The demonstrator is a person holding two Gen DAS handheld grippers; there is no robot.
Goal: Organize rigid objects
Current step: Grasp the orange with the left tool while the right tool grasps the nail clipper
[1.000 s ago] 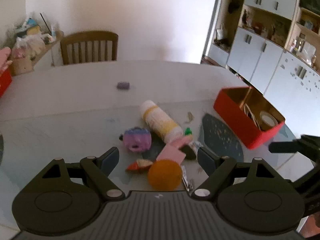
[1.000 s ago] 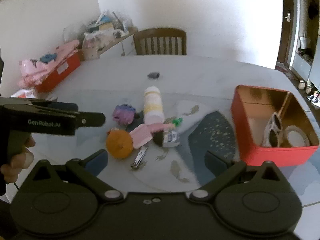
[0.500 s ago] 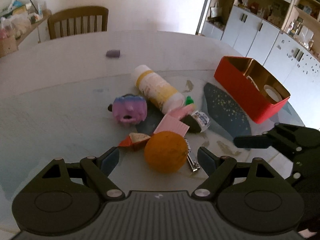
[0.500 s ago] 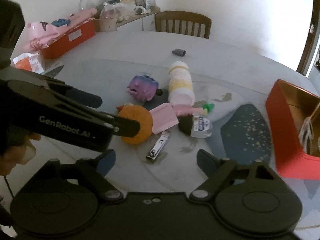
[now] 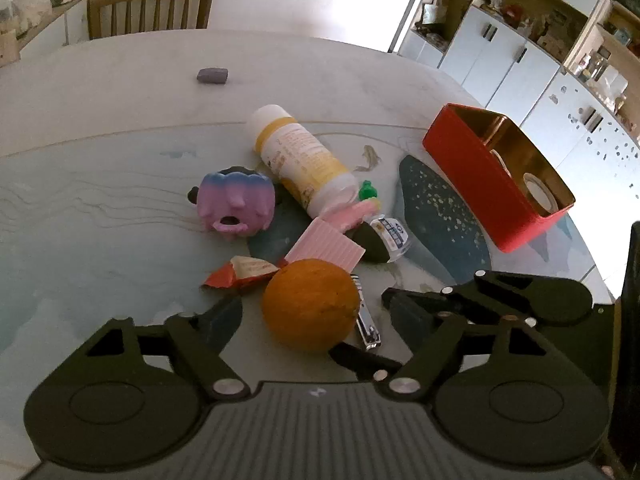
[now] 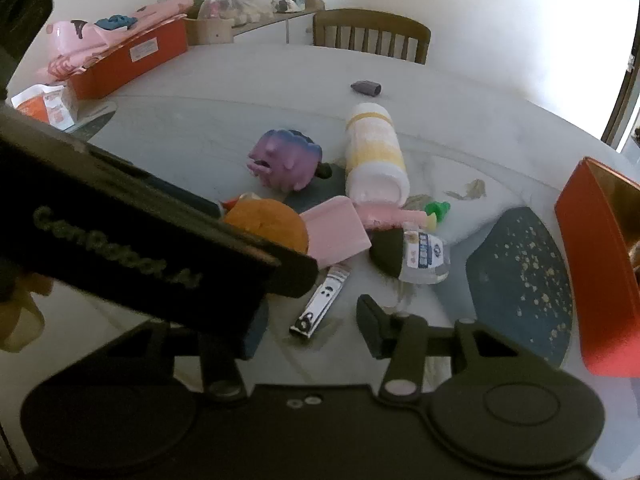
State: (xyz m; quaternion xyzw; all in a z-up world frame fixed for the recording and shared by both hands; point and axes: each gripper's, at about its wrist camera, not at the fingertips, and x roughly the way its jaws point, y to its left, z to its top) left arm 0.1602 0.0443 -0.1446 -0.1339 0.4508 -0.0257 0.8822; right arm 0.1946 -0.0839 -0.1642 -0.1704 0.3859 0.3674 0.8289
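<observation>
On the table (image 5: pixel 120 128), left fingers (image 5: pixel 224 312) straddle the orange (image 5: pixel 310 306) ungripped; right fingers (image 6: pixel 370 326), closing, flank the nail clipper (image 6: pixel 322 300).

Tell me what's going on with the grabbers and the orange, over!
Left gripper open around the orange, jaws just closing in. Right gripper open, closing over the nail clipper. Nothing lifted yet. Left gripper's body crowds the right's view.

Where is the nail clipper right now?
The nail clipper lies flat on the table, just right of the orange, between the right gripper fingers in the right wrist view.
</observation>
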